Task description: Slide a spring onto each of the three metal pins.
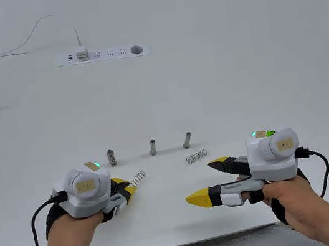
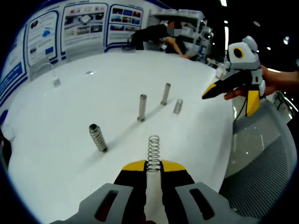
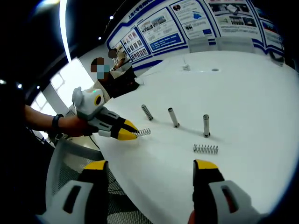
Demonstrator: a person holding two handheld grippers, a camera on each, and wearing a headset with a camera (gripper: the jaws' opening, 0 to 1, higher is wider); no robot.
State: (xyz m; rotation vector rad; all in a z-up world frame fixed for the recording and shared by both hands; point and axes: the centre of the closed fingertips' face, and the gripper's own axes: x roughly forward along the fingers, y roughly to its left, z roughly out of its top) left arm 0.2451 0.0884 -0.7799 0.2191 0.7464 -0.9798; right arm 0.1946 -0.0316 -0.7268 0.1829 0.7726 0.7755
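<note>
Pins stand in a row at mid-frame in the head view. The left pin (image 1: 110, 151) wears a fitted spring (image 1: 113, 160), while the middle pin (image 1: 153, 147) and right pin (image 1: 187, 139) are bare. A loose spring (image 1: 196, 156) lies just below the right pin. At lower left, the left gripper (image 1: 128, 188) pinches a second spring (image 1: 138, 178). The right gripper (image 1: 204, 181), lower right, is spread wide. A power strip (image 1: 102, 54) sits at upper left, well apart.
</note>
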